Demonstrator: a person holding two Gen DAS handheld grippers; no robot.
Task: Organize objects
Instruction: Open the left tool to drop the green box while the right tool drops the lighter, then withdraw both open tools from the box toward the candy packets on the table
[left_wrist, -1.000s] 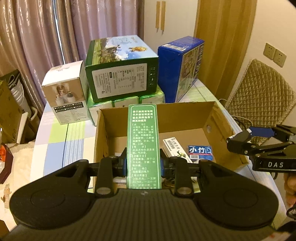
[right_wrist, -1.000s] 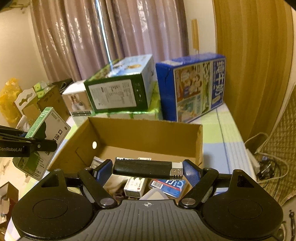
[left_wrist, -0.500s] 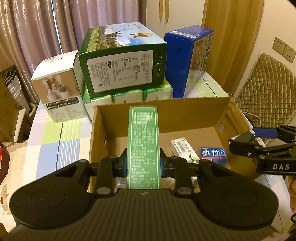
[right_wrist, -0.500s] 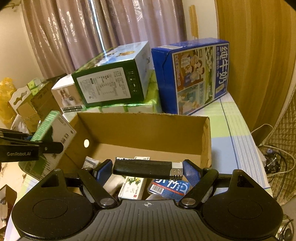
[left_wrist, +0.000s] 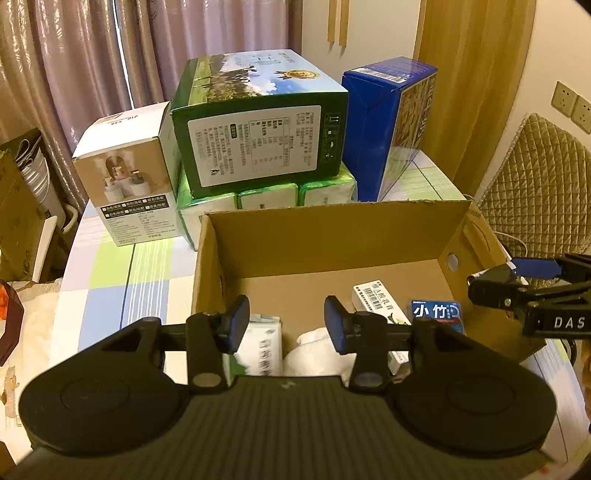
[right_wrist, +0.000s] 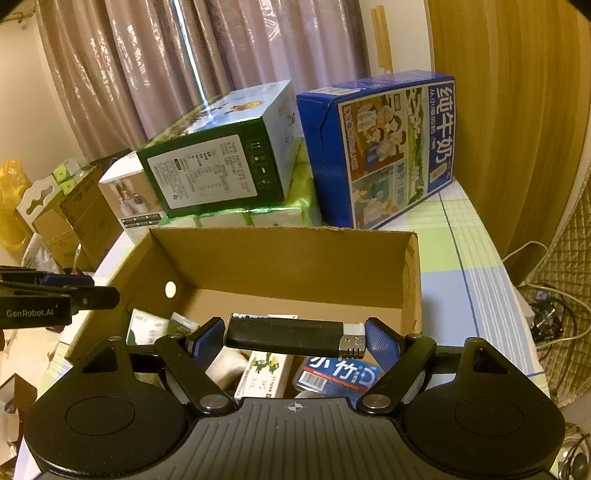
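Two grippers are seen over one brown cardboard box (left_wrist: 332, 240). The left gripper (left_wrist: 282, 325) is wide open, and nothing is held between its blue pads. In the left wrist view, a green and white box (left_wrist: 258, 343) lies low in the middle of the picture, just under that gap, on the floor of the cardboard box.

The right gripper (right_wrist: 293, 338) is closed on a black lighter (right_wrist: 291, 334). The lighter is held flat, pinched at both ends, with its silver top at the right pad. In the right wrist view it hangs low in the middle of the picture, above the things in the box. A blue packet (right_wrist: 338, 376) and a small white carton (right_wrist: 264, 373) lie right under it.

The step in hand is judged to be putting the lighter into the box. To do it well, the lighter should be brought down low before it is let go, so that it is not dropped from high up. A bare bit of the brown floor is seen higher in the picture, toward the back wall, and that spot is likely best. The pads should be opened slowly. The left gripper should be kept out to the side, so that nothing is bumped.
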